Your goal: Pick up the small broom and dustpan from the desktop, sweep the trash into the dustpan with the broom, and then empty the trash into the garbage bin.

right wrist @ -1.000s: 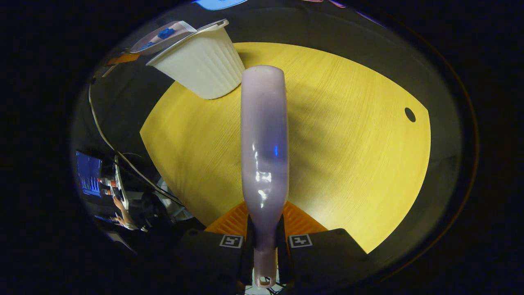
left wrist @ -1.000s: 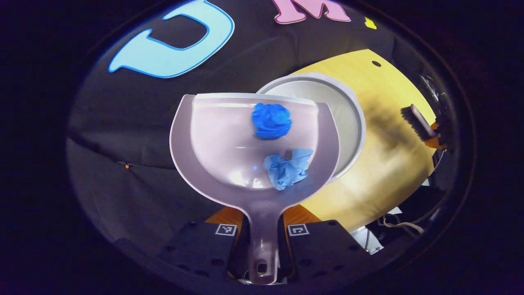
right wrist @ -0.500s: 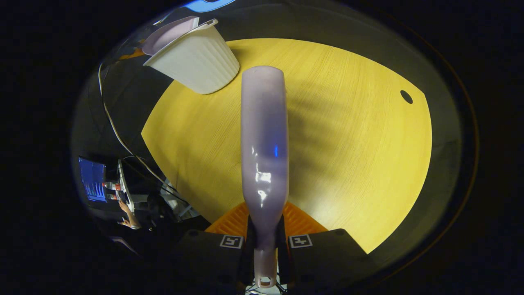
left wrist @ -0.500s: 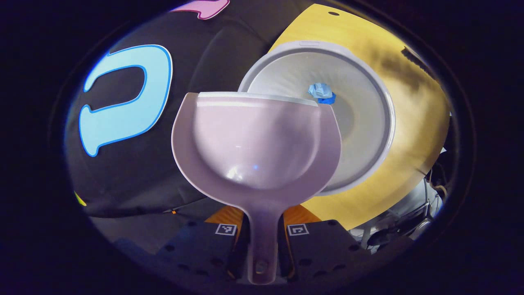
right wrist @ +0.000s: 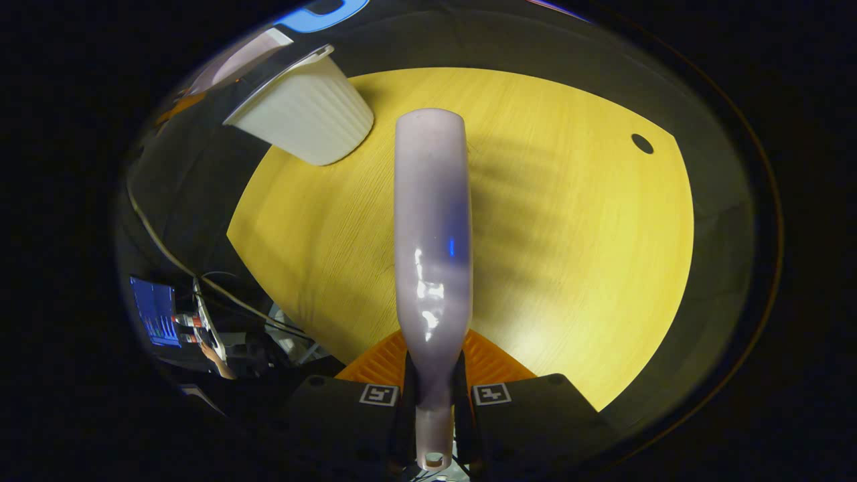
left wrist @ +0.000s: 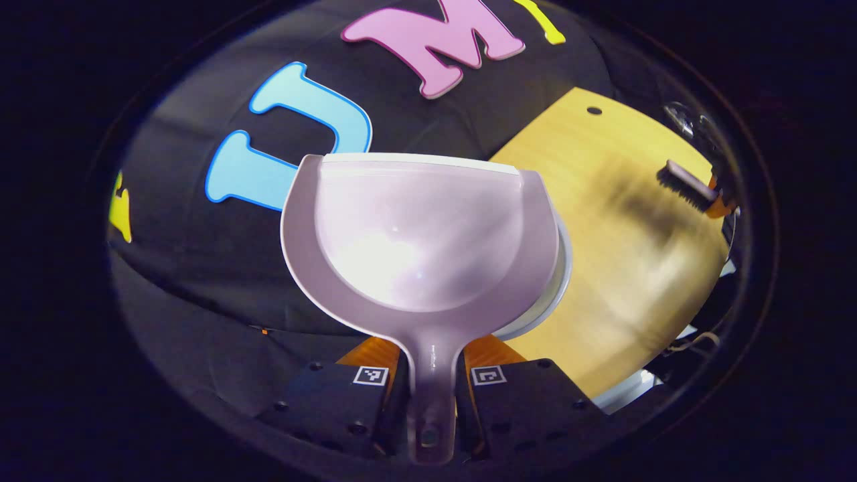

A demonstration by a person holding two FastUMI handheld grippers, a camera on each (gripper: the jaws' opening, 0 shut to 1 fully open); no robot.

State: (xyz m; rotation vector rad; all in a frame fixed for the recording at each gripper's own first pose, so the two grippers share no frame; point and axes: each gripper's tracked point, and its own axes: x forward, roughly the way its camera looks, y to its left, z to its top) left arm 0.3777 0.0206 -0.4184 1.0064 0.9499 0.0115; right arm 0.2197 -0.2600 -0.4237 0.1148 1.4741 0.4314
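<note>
**Dustpan bare over the bin, broom held above the desk**

The pale lilac dustpan sits in front of the left gripper's camera, its scoop bare and shiny, with the flat lip at the top. Its narrow handle runs down between the 2 fingers of the left gripper, which are closed tight on the handle from both sides. Behind the scoop's right edge a thin arc of the white garbage bin peeks out, so the dustpan hangs over the bin and hides its mouth; I cannot tell what lies inside. In the right gripper view the bin stands at the far left corner of the yellow wooden desktop, with the dustpan tilted above its rim.

The right gripper has its 2 fingers clamped on the neck of the broom, whose lilac back points straight ahead above the desktop. In the left gripper view the broom's dark bristles show at the far right, over the desktop.

Off the desk's near left edge are cables, a lit screen and a person's hand.
</note>
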